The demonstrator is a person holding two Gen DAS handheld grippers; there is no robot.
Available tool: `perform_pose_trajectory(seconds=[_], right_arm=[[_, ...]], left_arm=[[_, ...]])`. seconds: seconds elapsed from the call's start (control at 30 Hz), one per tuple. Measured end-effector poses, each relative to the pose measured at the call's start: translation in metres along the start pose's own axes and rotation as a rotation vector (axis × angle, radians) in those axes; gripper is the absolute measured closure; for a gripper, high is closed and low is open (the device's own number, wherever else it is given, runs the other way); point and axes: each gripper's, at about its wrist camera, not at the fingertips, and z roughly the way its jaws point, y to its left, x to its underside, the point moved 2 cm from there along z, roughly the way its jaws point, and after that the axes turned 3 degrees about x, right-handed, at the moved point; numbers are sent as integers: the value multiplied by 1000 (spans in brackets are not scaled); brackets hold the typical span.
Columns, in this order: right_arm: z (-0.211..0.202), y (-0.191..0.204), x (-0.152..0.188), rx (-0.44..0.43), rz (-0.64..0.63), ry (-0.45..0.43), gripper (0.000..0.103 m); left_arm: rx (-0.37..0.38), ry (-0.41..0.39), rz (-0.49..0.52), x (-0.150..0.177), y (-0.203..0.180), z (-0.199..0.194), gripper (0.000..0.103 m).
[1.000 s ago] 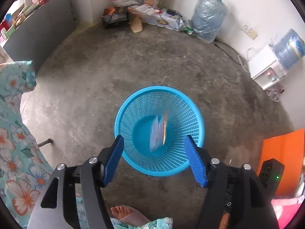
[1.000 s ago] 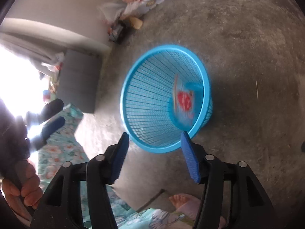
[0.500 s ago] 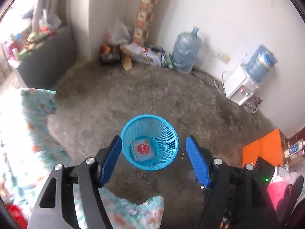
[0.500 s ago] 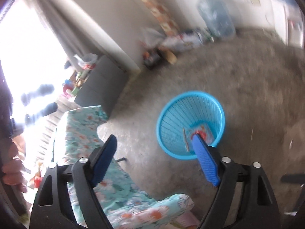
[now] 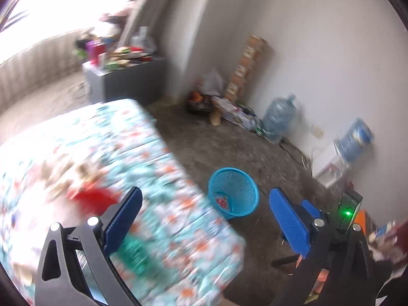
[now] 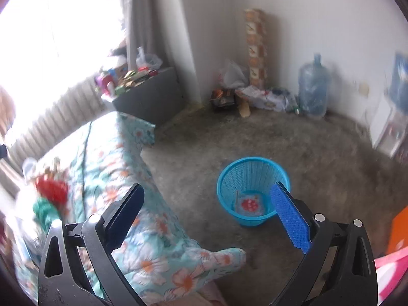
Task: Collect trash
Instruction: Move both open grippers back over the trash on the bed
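1. Left wrist view: the left gripper (image 5: 204,216) is seen with fingers spread wide, nothing held. The blue basket (image 5: 233,195) is stood upright on the concrete floor (image 5: 229,148), mouth up, just off the near corner of the flower-print bed cover (image 5: 127,165). A flat wrapper (image 5: 221,201) with a red print is seen lying on the basket bottom. A red item (image 5: 89,196) and a green item (image 5: 135,250) are made out on the cover, too blurred to name; long axes cannot be told.

2. Right wrist view: the right gripper (image 6: 206,213) is likewise spread open and empty. The basket (image 6: 252,178) is seen beyond the right finger, wrapper (image 6: 250,205) flat inside, roughly square, no clear long axis. The red item (image 6: 52,187) and the green item (image 6: 44,209) are seen towards the far left edge of the bed cover (image 6: 153,216), touching or nearly so.

3. Step judged: one piece binned, next piece being sought. Next move judged to call for a reach over the cover to the red or green item, fingers lowered astride it, then closed.
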Motion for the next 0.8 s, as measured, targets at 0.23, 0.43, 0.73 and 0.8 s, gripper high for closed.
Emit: perform_pose_trajectory(seconds=[0.23, 0.43, 0.73, 0.8], right_arm=[[-14, 68, 20, -7, -266, -40, 8], [-28, 104, 35, -125, -329, -52, 8], [-34, 134, 50, -302, -382, -24, 8], [-31, 128, 48, -336, -343, -4, 8]], left_arm=[[-62, -71, -239, 54, 89, -59, 5], [-40, -119, -395, 90, 139, -79, 5], [-43, -178, -484, 112, 175, -93, 5], [-55, -197, -491, 117, 178, -101, 5]])
